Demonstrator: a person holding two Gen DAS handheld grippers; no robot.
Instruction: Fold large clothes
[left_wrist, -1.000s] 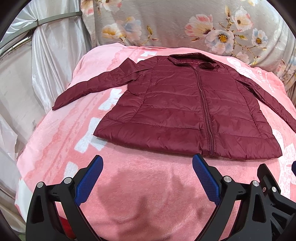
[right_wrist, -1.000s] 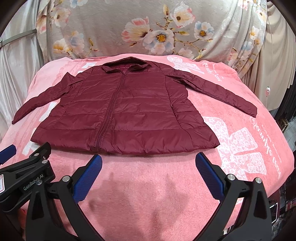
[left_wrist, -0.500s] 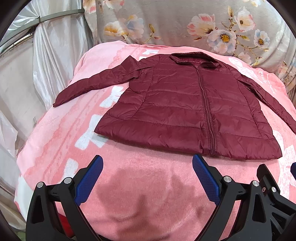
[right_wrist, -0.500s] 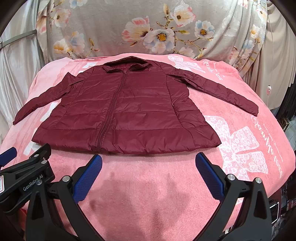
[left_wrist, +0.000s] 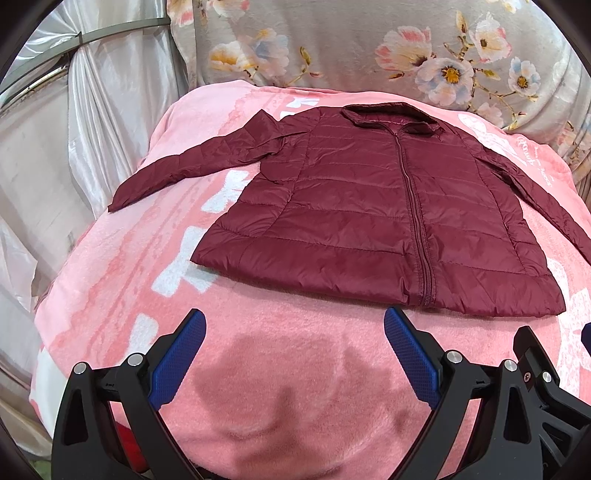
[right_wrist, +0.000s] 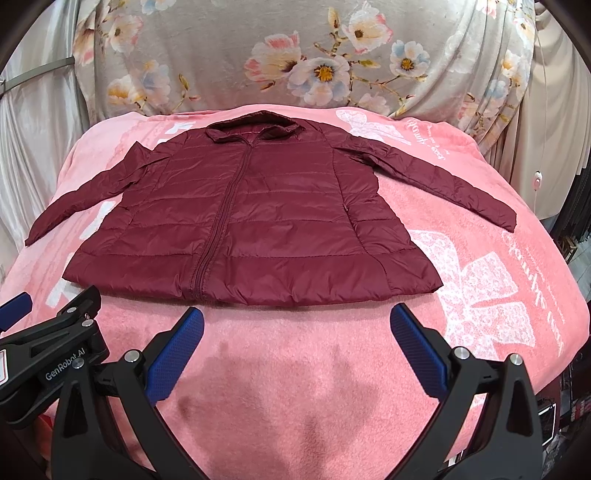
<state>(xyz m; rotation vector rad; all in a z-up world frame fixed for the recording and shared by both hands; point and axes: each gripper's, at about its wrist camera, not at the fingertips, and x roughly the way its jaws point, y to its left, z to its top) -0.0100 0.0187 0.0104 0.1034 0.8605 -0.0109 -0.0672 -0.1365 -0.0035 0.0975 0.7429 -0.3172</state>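
- While both tools hang above the near edge of the blanket (left_wrist: 110, 280), neither one touches the jacket (left_wrist: 369, 229).
- The left tool (left_wrist: 293, 325) stands with its jaws spread wide and nothing between them; its blue pads (left_wrist: 177, 360) frame bare pink blanket.
- The right tool (right_wrist: 295, 325) is likewise spread wide and holds nothing; its blue pads (right_wrist: 419, 354) sit just short of the jacket's hem.
- The jacket, a dark red quilted one, lies flat and face up ahead of both tools, zipped shut, with the hem nearest the tools and the collar (right_wrist: 255, 127) farthest away.
- Its zip (right_wrist: 221, 206) runs from the collar down to the hem, ending just ahead of the right tool's left pad and, in the left wrist view, just ahead of the left tool's right pad.
- One sleeve (left_wrist: 192, 162) stretches out ahead and to the left of the left tool, lying straight on the blanket.
- The other sleeve (right_wrist: 443, 184) stretches out ahead and to the right of the right tool, its cuff near the blanket's right edge.
- The blanket is pink with white patterns, among them a bow (right_wrist: 484, 295) to the right of the right tool.
- Beyond the jacket's collar hangs a grey floral cloth (right_wrist: 295, 55).
- Part of the left tool's black frame shows at the lower left of the right wrist view, close beside the right tool.
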